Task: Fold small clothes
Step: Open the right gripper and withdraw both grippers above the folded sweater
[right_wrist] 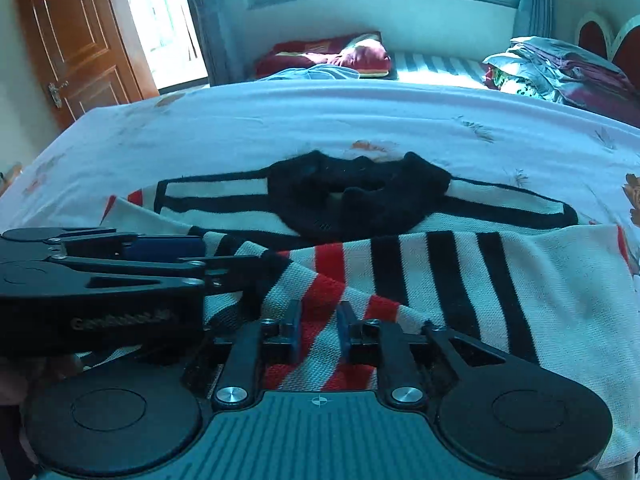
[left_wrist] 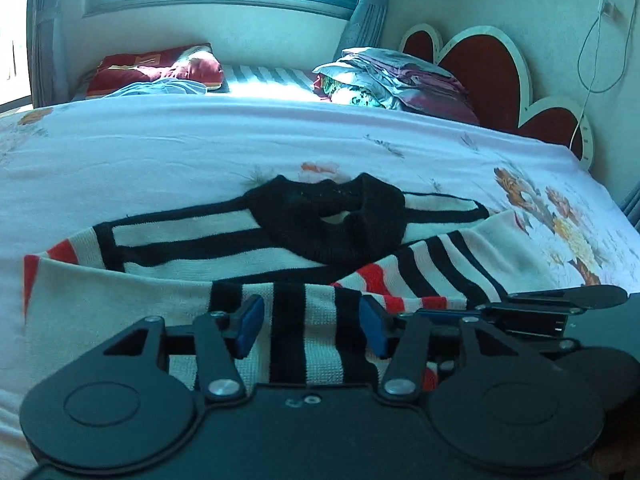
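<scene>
A small striped sweater (left_wrist: 200,312), white with black and red bands and a black collar (left_wrist: 332,220), lies spread on a bed (left_wrist: 160,148) covered with a pale floral sheet. Its sleeves are folded in across the body, so the striped cuffs meet just ahead of both tools.

The left hand-held gripper (left_wrist: 312,328) hovers low over the near edge of the sweater, jaws partly apart, blue pads (left_wrist: 250,326) standing clear on either side of a black-and-white striped band; the cloth lies beneath them and nothing is clamped. The right hand-held gripper (right_wrist: 318,330) sits just beside it, on its right, jaws narrower but also parted, over a red-and-white striped fold that runs between the pads without being pinched. The two tools are close enough that each shows at the edge of the other's view.

Beyond the collar, far from both tools, a red pillow (left_wrist: 160,66) lies by the window wall, and a stack of folded bedding (left_wrist: 392,80) rests near the red heart-shaped headboard (left_wrist: 480,68). A wooden door (right_wrist: 76,40) stands far off to the left of the right tool.
</scene>
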`<state>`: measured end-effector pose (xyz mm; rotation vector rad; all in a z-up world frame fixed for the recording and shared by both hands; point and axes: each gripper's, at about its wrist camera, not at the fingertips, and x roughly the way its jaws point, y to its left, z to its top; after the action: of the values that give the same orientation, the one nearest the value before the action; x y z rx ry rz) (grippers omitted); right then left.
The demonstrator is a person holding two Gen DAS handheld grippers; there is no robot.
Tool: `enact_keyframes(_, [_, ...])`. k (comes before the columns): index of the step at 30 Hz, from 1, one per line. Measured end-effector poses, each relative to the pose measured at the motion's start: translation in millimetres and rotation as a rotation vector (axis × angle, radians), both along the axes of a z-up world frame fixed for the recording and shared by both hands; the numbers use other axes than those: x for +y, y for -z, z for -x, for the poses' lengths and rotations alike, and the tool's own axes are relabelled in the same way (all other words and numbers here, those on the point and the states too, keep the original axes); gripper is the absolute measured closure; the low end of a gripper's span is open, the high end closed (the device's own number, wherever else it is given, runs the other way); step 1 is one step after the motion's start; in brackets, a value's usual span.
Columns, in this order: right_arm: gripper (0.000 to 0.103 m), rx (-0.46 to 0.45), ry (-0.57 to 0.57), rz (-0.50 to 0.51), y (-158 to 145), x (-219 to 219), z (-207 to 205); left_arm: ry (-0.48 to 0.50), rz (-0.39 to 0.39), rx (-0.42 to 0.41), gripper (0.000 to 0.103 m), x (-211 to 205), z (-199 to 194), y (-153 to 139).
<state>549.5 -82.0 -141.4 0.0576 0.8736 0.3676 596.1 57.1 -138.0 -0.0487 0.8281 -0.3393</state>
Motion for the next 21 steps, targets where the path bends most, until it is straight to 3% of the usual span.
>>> enact_keyframes(3, [0.073, -0.037, -0.020, 0.055, 7.0, 10.0, 8.8, 0.018, -0.020, 0.015, 0.052, 1.7, -2.5, 9.4])
enact_keyframes(6, [0.073, -0.054, -0.006, 0.140, 8.7, 2.1, 12.8, 0.027, -0.174, -0.049, 0.051, 14.0, -0.7, 9.2])
enact_keyframes(8, [0.073, -0.062, 0.075, 0.230, 10.5, -27.4, 15.7, -0.044, -0.269, -0.065, 0.051, 52.6, -7.7, 10.6])
enact_keyframes(9, [0.071, -0.048, 0.127, 0.246, 11.9, -47.2, 18.0, -0.081, -0.290, -0.058, 0.046, 71.4, -12.5, 11.9])
enact_keyframes(10, [0.061, -0.034, 0.149, 0.230, 13.2, -60.4, 19.2, -0.099, -0.230, -0.035, 0.037, 92.6, -18.1, 10.1])
enact_keyframes(11, [0.048, -0.015, 0.176, 0.207, 13.9, -71.2, 18.4, -0.107, -0.180, -0.018, 0.037, 103.8, -20.9, 8.0])
enact_keyframes(14, [0.048, -0.027, 0.225, 0.159, 5.7, -76.8, 17.0, -0.112, -0.212, -0.058, 0.047, 92.6, -10.3, -6.5])
enact_keyframes(16, [0.048, -0.096, 0.242, 0.137, -10.6, -67.5, 28.3, -0.090, -0.120, -0.106, 0.047, 76.7, 10.5, -19.6])
enact_keyframes(19, [0.049, -0.130, 0.177, 0.064, -20.0, -41.7, 40.9, -0.046, -0.096, -0.126, 0.045, 36.7, 34.0, -21.3])
enact_keyframes(21, [0.056, -0.099, 0.119, 0.056, -16.3, -19.5, 42.5, -0.006, -0.090, -0.088, 0.045, 14.6, 39.5, -9.0])
